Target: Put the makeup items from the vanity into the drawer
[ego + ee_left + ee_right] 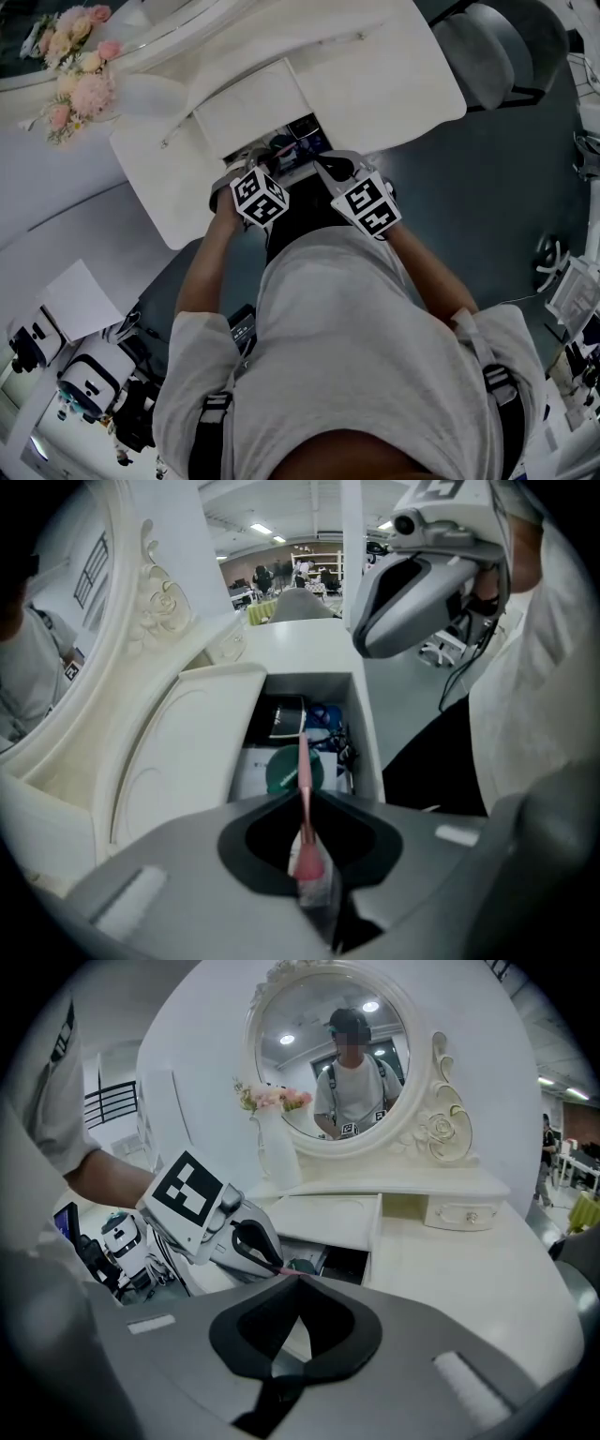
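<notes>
L gripper (305,803) is clamping 1 pink stick (304,761) btw its jaws at bottom centre of the frame, tip pointing over the open drawer (371,747). R gripper (298,1277) is sitting w/ jaws pressed together, nothing btw them. Further up, 1 green round compact (284,773), 1 black case (278,719) & 1 blue item (324,715) are lying inside the drawer.

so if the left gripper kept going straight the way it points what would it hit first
Likely the green case in the open drawer: the pink stick in the left tongs points straight at it, though depth is hard to judge.
</notes>
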Demonstrator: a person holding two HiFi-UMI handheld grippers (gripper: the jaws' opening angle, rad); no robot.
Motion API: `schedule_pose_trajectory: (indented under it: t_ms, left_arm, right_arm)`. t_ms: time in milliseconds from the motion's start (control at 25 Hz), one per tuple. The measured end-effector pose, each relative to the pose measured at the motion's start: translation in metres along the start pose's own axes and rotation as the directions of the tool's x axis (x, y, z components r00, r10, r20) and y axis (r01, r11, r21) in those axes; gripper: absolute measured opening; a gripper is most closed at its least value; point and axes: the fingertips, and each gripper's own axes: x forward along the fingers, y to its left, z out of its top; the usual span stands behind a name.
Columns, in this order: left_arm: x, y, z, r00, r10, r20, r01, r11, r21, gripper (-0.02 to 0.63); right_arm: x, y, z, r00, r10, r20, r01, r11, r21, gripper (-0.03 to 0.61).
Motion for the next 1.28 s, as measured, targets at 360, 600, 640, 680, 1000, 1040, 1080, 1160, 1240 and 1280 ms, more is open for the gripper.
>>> schedule_pose_trajectory:
  t_ms: [360,600,640,680,1000,1040,1080,1160,1240,1280]
  left_arm:
    - [0.007,0.000,0.010,0.999,-0.014,-0.034,0.011,0.997,-0.075,0.125]
    - [-0.014,0.011,0.032,0.995,0.100,0.029,-0.090,0.965,-0.248,0.122]
    - [-0.021,0.015,0.036,0.990,0.133,0.042,-0.116,0.954,-0.277,0.115]
    - [-0.029,0.018,0.041,0.984,0.167,0.054,-0.143,0.942,-0.302,0.110]
    - [-0.086,0.039,0.072,0.928,0.343,0.147,-0.271,0.890,-0.366,0.047]
    - [-0.092,0.040,0.076,0.917,0.365,0.162,-0.288,0.885,-0.366,0.027]
    - [-0.097,0.042,0.082,0.905,0.387,0.178,-0.304,0.879,-0.366,0.010]
    - [-0.112,0.049,0.097,0.872,0.439,0.215,-0.344,0.864,-0.368,0.003]
    - [-0.130,0.052,0.119,0.830,0.490,0.266,-0.369,0.840,-0.397,0.003]
    - [-0.140,0.049,0.129,0.807,0.511,0.297,-0.364,0.825,-0.433,0.003]
  right_arm:
    - [-0.002,-0.025,0.000,0.997,0.079,-0.009,-0.079,0.995,-0.053,0.000]
    - [0.001,-0.029,0.005,0.990,0.139,-0.002,-0.139,0.985,-0.102,0.000]
    - [0.000,-0.027,0.008,0.989,0.145,0.004,-0.144,0.984,-0.106,0.000]
    - [-0.001,-0.026,0.010,0.989,0.150,0.011,-0.148,0.983,-0.109,0.000]
    - [-0.015,-0.014,0.030,0.988,0.130,0.081,-0.120,0.985,-0.125,0.000]
    - [-0.017,-0.013,0.033,0.988,0.123,0.093,-0.110,0.985,-0.130,-0.001]
    - [-0.018,-0.013,0.035,0.988,0.112,0.105,-0.098,0.986,-0.136,0.000]
    - [-0.023,-0.012,0.039,0.989,0.083,0.122,-0.066,0.988,-0.139,0.000]
    - [-0.032,-0.011,0.044,0.988,0.049,0.148,-0.030,0.992,-0.125,0.000]
    - [-0.039,-0.009,0.047,0.985,0.029,0.171,-0.010,0.994,-0.113,0.000]
